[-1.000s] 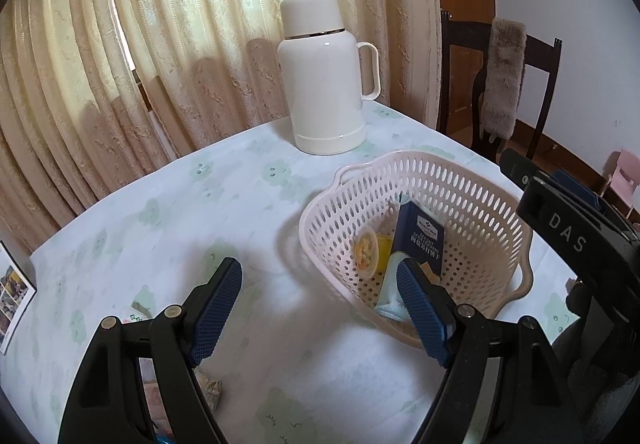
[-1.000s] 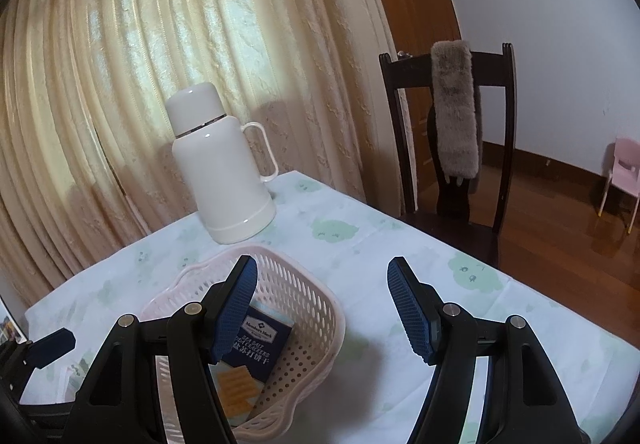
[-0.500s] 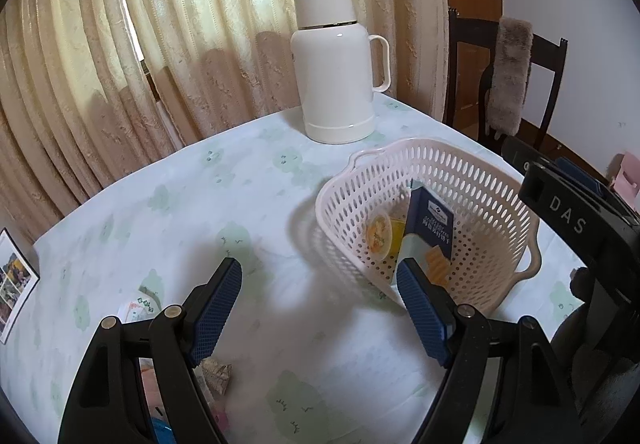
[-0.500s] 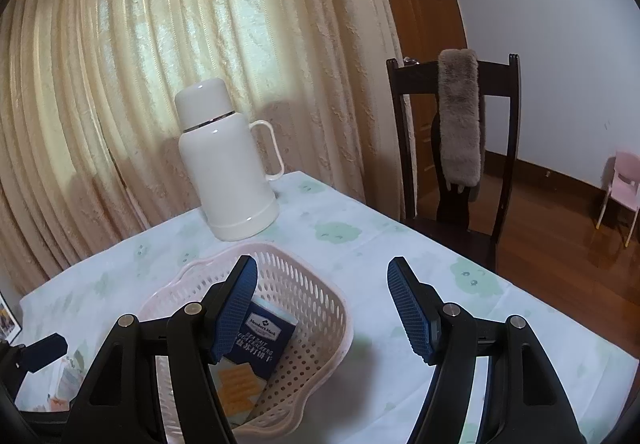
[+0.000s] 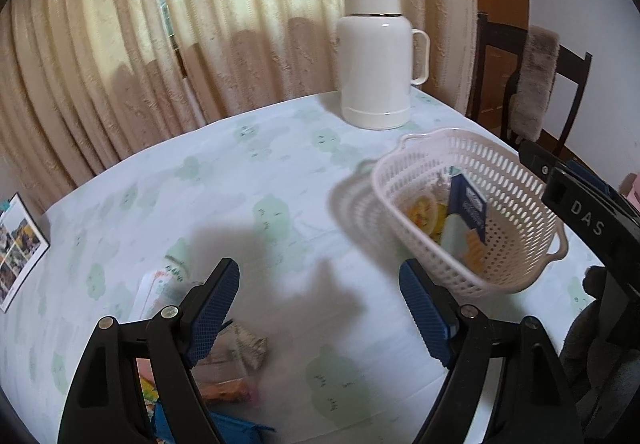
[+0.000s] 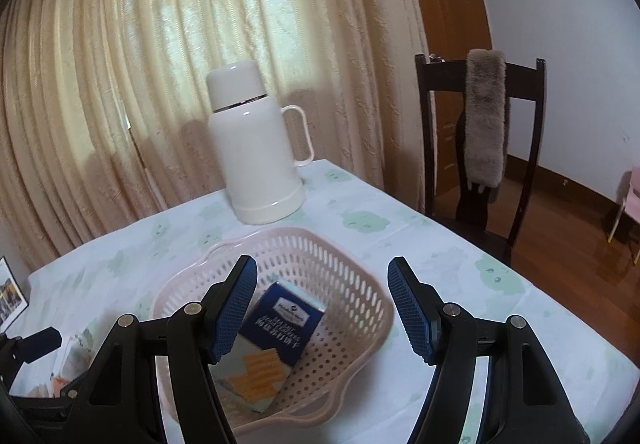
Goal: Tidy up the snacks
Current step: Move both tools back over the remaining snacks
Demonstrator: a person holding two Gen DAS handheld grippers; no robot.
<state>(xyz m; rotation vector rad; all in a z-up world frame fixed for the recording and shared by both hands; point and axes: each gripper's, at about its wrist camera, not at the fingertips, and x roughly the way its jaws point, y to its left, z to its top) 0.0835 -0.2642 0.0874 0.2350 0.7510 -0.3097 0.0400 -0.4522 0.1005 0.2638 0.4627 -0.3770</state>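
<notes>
Pink perforated plastic basket (image 5: 516, 204) sits ahead and to the right of the left gripper (image 5: 320, 308), on the surface (image 5: 280, 172) with its pale cloth printed with green shapes. Left gripper jaws are opening, nothing between the blue pads, only bare cloth and their shadow.

Basket holds a dark blue cracker box (image 5: 466, 210) leaning on its side, plus a yellow-lidded round snack cup (image 5: 422, 210) beside it. Blurred, so no more detail on the cup.

Loose snack packets (image 5: 236, 344) lie just under and behind the left gripper's left finger: one crinkled silver-grey wrapper, one orange one, something blue at the bottom edge. A white packet with green print (image 5: 160, 284) is just left of that finger.

Right gripper (image 6: 322, 308) hangs over the near side of the same basket (image 6: 360, 284), jaws apart and empty. Blue box (image 6: 280, 328) shows between and below its fingers, not touched. Right gripper's black body also shows at the right edge of the left wrist view.

White vacuum flask with handle (image 5: 376, 56) stands upright beyond the basket, near the cream curtain (image 5: 200, 24). Dark wooden chair (image 6: 480, 148) with a grey furry strip over its back stands off the far right of the surface.
</notes>
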